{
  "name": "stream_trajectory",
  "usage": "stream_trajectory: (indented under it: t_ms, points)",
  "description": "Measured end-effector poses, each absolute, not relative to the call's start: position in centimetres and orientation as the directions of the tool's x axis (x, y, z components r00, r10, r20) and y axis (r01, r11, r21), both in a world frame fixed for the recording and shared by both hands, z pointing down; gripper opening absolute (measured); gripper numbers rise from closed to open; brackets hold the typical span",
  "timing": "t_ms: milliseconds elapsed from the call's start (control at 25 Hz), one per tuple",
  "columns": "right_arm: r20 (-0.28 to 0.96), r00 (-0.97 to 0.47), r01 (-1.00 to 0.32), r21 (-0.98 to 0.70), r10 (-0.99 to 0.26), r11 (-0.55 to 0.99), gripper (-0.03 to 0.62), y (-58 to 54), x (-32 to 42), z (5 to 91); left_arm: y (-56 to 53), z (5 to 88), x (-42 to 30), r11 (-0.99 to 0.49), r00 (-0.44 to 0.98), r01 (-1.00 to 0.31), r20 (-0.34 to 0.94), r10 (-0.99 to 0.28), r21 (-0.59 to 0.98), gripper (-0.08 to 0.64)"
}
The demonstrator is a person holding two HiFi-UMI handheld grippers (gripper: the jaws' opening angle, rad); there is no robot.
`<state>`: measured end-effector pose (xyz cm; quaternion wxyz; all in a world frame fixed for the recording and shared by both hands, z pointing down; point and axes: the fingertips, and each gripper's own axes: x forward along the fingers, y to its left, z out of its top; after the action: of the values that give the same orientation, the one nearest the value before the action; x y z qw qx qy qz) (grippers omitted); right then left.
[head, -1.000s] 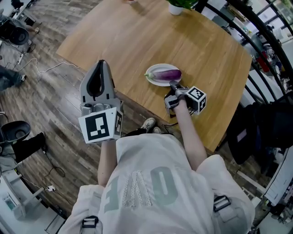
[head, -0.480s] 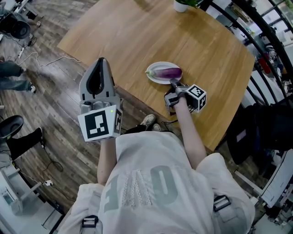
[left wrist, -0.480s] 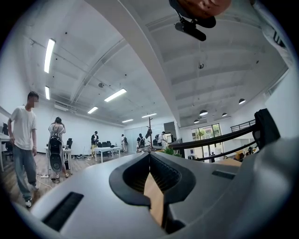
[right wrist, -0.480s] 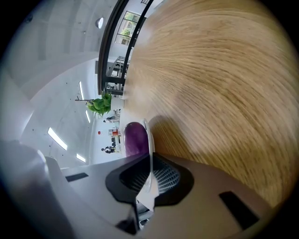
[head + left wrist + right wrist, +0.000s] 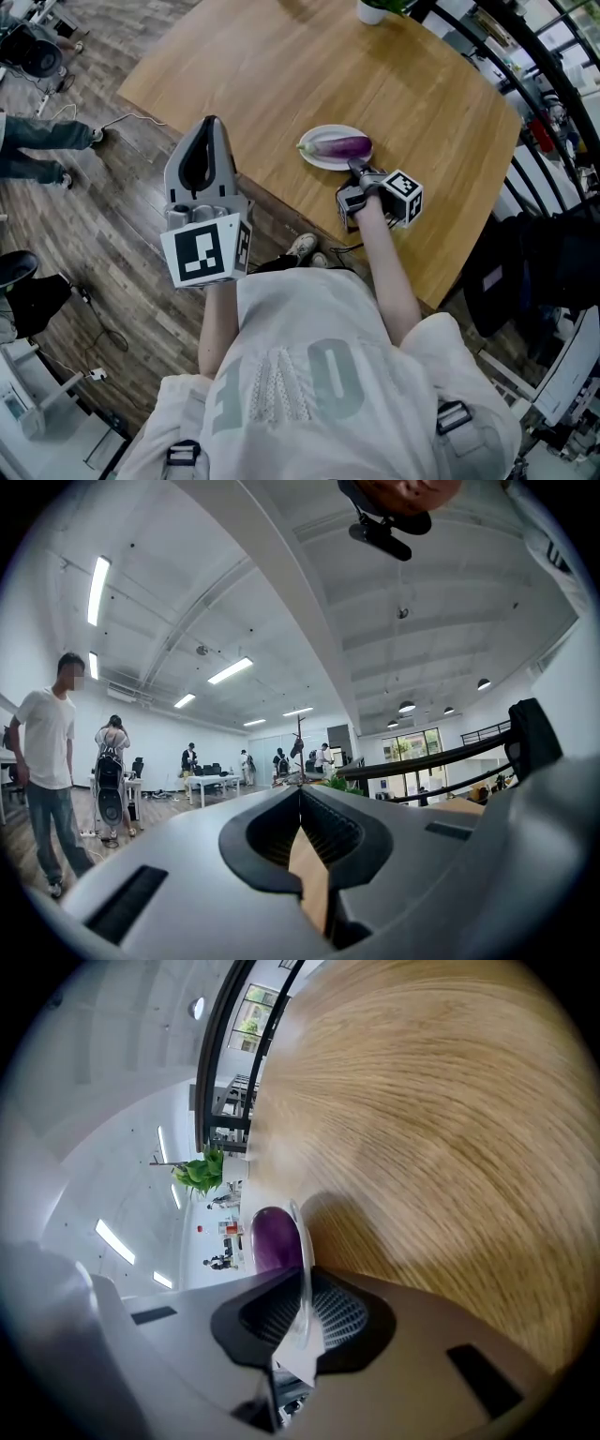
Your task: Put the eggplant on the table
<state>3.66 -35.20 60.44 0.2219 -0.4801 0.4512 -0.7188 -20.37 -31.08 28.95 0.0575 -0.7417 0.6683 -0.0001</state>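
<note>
The eggplant (image 5: pixel 342 147) lies on the plate (image 5: pixel 314 159) on the worktop (image 5: pixel 281 75), long axis crosswise to the right gripper (image 5: pixel 356 171). That gripper's jaws are clamped on the plate's near rim. The left gripper (image 5: pixel 208 131) is well apart, its jaws closed and empty (off over the floor).
</note>
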Motion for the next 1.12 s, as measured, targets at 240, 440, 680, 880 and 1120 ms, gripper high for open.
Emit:
stream_trajectory:
  t_ms: [240, 440, 680, 880, 1120]
  points:
    - [0.475, -0.439, -0.092, -0.868, -0.763, -0.488, 0.16, -35.3, 3.6, 59.9, -31.0, 28.8, -20.0, -0.111, 0.118, -0.99, -0.083, -0.99, -0.091, 0.009]
    - [0.488, -0.433, -0.087, -0.859, -0.758, -0.504, 0.193, -35.0, 3.5, 60.0, -31.1, 28.7, -20.0, -0.113, 0.121, -0.989, -0.086, -0.989, -0.091, 0.009]
    - [0.504, -0.429, -0.098, -0.851, -0.749, -0.516, 0.233, -34.7, 3.4, 59.2, -31.1, 28.5, -19.9, -0.113, 0.121, -0.99, -0.093, -0.988, -0.089, 0.009]
    - [0.478, -0.431, -0.07, -0.864, -0.766, -0.499, 0.247, -33.6, 3.4, 57.1, -30.3, 27.9, -19.8, -0.119, 0.129, -0.989, -0.114, -0.985, -0.09, 0.009]
    - [0.306, -0.411, -0.104, -0.951, -0.859, -0.29, 0.247, -34.8, 4.7, 49.3, -29.8, 26.8, -18.9, -0.138, 0.151, -0.986, -0.141, -0.978, -0.097, 0.009]
